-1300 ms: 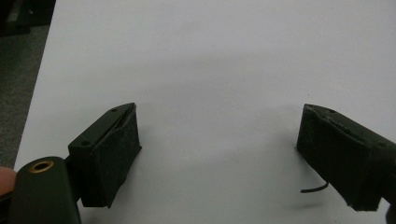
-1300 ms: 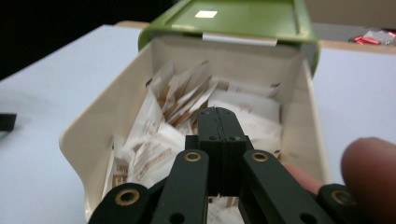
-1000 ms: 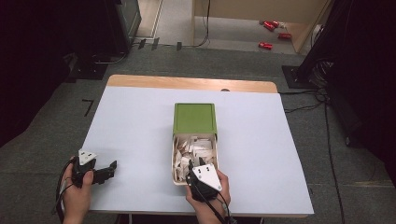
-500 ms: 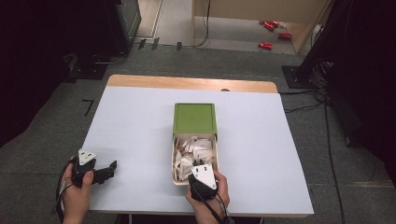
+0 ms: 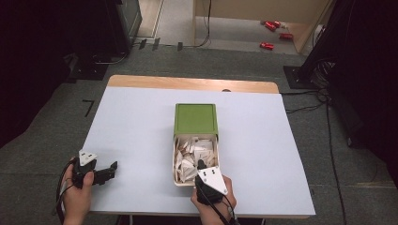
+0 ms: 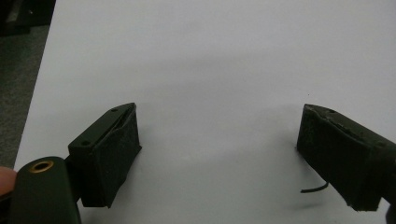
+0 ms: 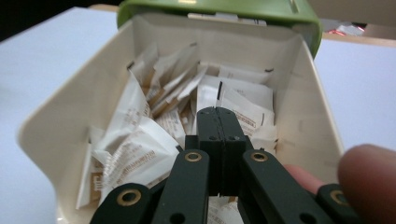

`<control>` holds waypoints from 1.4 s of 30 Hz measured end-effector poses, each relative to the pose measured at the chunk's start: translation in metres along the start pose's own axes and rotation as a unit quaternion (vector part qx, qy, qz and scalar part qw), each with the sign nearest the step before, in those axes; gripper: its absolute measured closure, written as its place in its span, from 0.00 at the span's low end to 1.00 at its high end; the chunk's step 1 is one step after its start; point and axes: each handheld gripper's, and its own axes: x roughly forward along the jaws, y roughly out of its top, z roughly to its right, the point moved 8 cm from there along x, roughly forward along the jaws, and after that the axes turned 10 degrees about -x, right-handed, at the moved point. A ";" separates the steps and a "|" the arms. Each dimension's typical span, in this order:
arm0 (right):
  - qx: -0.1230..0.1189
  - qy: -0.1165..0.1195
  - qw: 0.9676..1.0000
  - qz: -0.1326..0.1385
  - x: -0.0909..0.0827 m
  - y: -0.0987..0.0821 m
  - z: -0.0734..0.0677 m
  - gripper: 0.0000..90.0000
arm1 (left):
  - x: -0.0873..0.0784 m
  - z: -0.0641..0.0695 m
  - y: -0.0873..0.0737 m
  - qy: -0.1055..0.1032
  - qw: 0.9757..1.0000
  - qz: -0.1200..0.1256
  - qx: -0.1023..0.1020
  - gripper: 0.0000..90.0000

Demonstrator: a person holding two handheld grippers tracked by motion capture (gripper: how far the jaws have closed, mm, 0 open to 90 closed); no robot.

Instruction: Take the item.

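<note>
Right gripper (image 7: 219, 112) sits at the near end of the open cream plastic box (image 5: 177, 180), held in a hand coming up from the desk's near edge, pointing forward and slightly down into it. Its jaws have just been closing and now meet, pressed flat together. Whether a packet is caught between them, I cannot tell. The box stands mid-desk, its green lid (image 5: 195, 118) slid toward the far end. Inside, a loose heap of white paper sachets (image 7: 140, 140) with brown print; the lettering is too blurred to read.

Left gripper (image 6: 219, 154) rests low over the pale blue desk (image 5: 136, 140) at the near left corner, well apart from the box, jaws spread wide with bare desk between them.
</note>
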 end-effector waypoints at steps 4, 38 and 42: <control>-0.003 0.006 1.000 0.018 -0.006 0.007 0.000 1.00 | 0.000 0.000 0.000 0.000 1.000 0.000 0.000 0.15; 0.006 0.048 0.995 0.090 -0.034 0.044 0.018 1.00 | 0.000 0.000 0.000 0.000 1.000 0.000 0.000 0.15; 0.020 0.062 0.995 0.074 -0.032 0.036 0.016 1.00 | 0.000 0.000 0.000 0.000 1.000 0.000 0.000 0.15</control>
